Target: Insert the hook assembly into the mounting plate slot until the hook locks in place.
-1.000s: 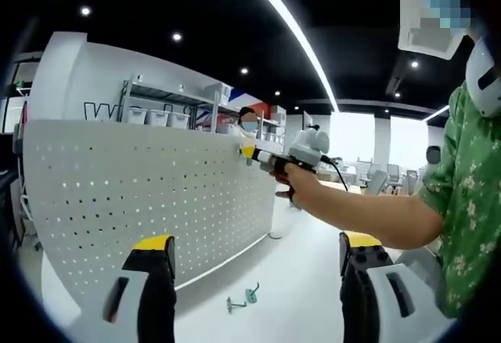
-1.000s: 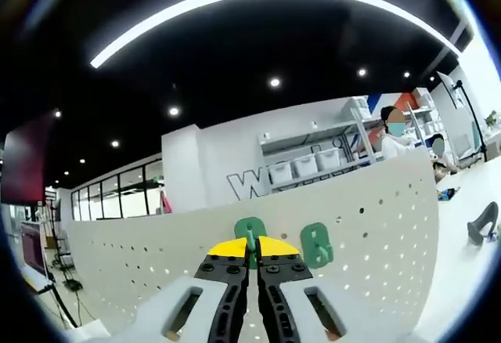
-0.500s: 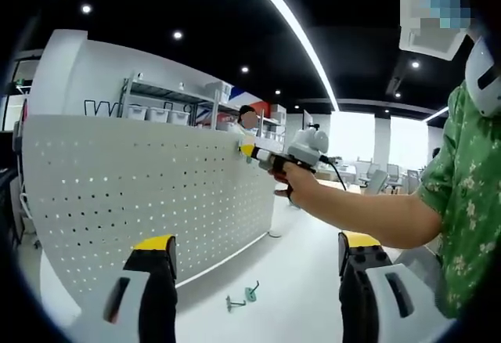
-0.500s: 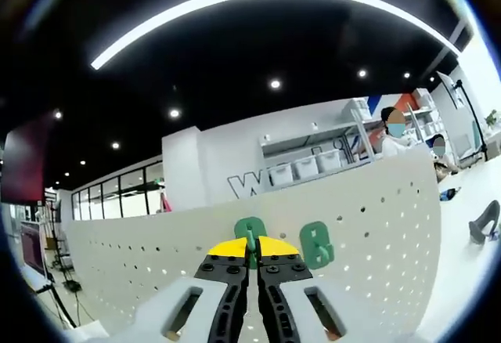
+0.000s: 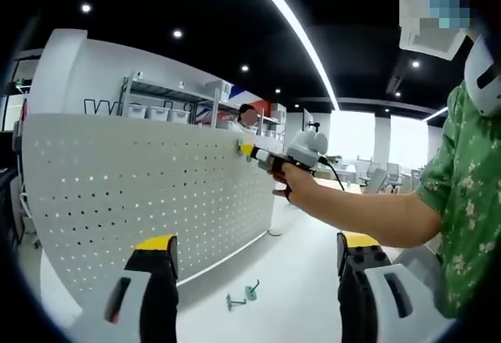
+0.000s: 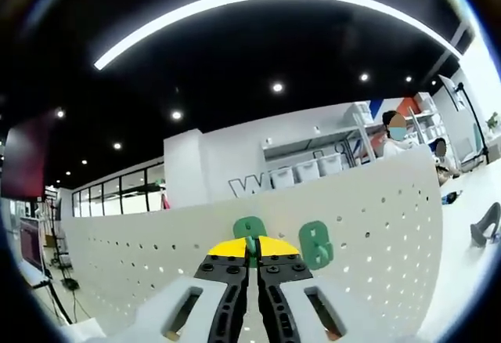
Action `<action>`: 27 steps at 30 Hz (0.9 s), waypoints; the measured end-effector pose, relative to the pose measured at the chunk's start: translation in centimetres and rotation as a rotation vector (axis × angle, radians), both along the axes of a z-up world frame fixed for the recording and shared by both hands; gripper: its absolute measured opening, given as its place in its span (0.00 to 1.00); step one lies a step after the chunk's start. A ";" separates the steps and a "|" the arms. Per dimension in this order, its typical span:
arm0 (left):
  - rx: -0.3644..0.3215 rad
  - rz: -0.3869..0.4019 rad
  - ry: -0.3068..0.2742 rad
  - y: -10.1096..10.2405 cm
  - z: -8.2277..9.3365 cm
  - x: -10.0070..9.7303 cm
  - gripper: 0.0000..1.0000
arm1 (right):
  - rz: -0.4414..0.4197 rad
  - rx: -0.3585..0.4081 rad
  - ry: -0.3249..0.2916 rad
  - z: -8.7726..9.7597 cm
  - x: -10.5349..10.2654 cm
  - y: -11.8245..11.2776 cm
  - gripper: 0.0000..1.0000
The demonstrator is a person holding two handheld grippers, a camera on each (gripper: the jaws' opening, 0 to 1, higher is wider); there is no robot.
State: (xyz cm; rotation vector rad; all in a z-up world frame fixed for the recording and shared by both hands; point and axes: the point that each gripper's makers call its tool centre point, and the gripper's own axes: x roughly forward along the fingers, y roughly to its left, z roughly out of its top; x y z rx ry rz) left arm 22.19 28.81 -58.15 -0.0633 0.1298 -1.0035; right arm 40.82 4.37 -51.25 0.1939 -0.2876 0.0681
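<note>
Hooks: two green on pegboard (image 6: 376, 225), one (image 6: 250, 232) in right tongs (image 6: 252, 243); second hook (image 6: 316, 243) beside.

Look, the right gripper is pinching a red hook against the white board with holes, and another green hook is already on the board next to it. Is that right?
Almost. The hook pinched in the right gripper is green, not red, as the right gripper view shows. The rest holds: it is held against the white board with holes, and another green hook already sits on the board next to it.

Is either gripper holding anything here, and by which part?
The right gripper pinches a green hook by its lower stem, against the pegboard. The left gripper holds nothing.
</note>
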 end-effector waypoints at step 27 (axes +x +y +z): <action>0.000 0.004 0.003 0.2 -0.1 0.2 0.84 | 0.002 -0.019 0.007 -0.5 -0.1 0.2 0.01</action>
